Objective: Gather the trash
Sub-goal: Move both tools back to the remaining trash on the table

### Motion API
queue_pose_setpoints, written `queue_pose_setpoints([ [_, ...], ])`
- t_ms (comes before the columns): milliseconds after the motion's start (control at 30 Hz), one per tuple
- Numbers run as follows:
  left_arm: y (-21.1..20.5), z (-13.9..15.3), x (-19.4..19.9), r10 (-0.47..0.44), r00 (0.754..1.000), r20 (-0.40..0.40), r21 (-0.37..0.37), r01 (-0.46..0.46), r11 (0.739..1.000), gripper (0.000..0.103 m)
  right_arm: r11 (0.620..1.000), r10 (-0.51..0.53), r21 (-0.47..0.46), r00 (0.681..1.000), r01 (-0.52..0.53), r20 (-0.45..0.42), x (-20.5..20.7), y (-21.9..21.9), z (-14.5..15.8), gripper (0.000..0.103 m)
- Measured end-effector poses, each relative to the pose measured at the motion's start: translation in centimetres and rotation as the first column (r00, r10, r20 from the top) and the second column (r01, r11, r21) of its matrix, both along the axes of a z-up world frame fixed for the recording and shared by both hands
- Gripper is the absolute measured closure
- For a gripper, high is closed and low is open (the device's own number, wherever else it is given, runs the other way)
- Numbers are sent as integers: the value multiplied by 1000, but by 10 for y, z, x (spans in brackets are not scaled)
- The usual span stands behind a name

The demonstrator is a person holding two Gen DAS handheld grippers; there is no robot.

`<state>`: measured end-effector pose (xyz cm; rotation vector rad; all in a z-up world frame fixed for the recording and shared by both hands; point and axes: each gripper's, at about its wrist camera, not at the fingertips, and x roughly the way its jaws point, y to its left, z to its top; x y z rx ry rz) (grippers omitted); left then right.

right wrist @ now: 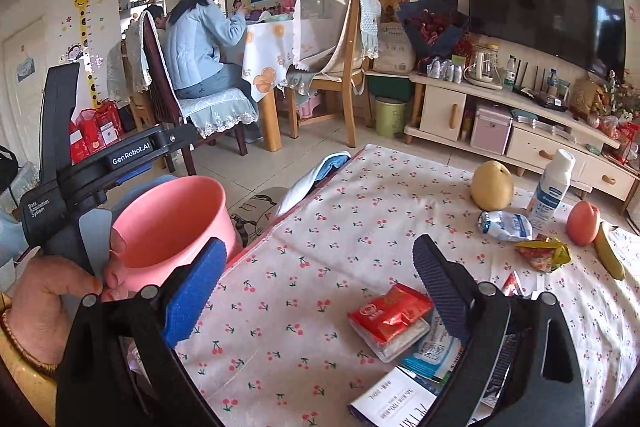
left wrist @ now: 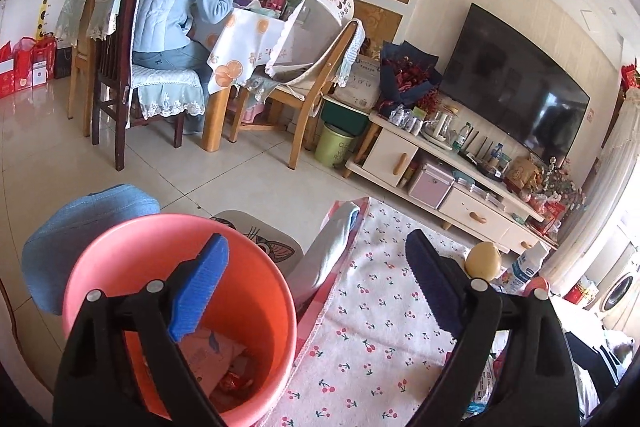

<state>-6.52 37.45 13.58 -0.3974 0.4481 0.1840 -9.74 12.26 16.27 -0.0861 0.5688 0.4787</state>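
A pink bucket [left wrist: 120, 259] stands at the table's left edge, with paper and red wrappers in its bottom [left wrist: 224, 371]. It also shows in the right wrist view [right wrist: 176, 223]. My left gripper [left wrist: 316, 291] is open and empty, its left finger over the bucket's mouth. My right gripper [right wrist: 320, 295] is open and empty above the cherry-print tablecloth [right wrist: 320, 227]. A red tissue pack [right wrist: 390, 319] lies just below its right finger. A crumpled white-blue wrapper [right wrist: 506, 225], a yellow-green wrapper [right wrist: 546, 251] and papers [right wrist: 394, 407] also lie on the cloth.
On the table stand a pear [right wrist: 492, 185], a white bottle [right wrist: 550, 191], a peach [right wrist: 583, 223] and a banana [right wrist: 608, 255]. The other handheld gripper [right wrist: 60, 187] is at left. A person [left wrist: 172, 15] sits at a dining table behind. A TV cabinet [right wrist: 520, 131] is at right.
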Motion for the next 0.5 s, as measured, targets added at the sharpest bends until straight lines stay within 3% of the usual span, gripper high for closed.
queue_pose_setpoints([
  [500,-76,-21,15,-141,984,-104,17,144,989,7,995,-100,27,995,100,-5,-5,-84,-14,7],
])
